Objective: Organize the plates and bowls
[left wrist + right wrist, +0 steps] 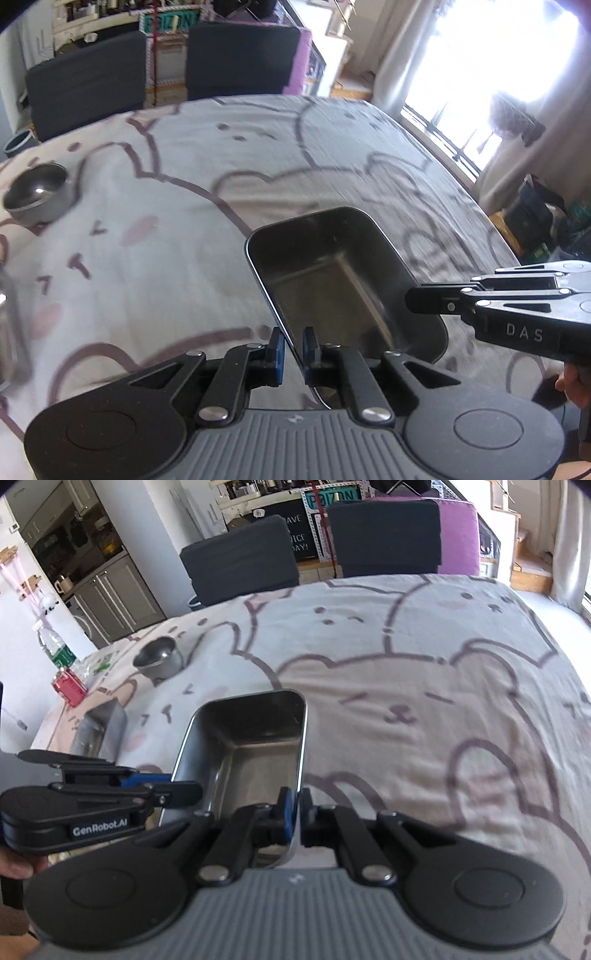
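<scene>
Here, "GenRobot.AI"-marked left gripper [177, 788] fingers stand slightly apart around the steel tray [251, 746] rim; right gripper [295, 812] fingers clamp it.

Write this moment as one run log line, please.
held: rectangular metal tray | right gripper: shut on rim | left gripper: open around rim | round bowl: on tablecloth

Wrist views angled down, sharing tray [332, 266]
</scene>
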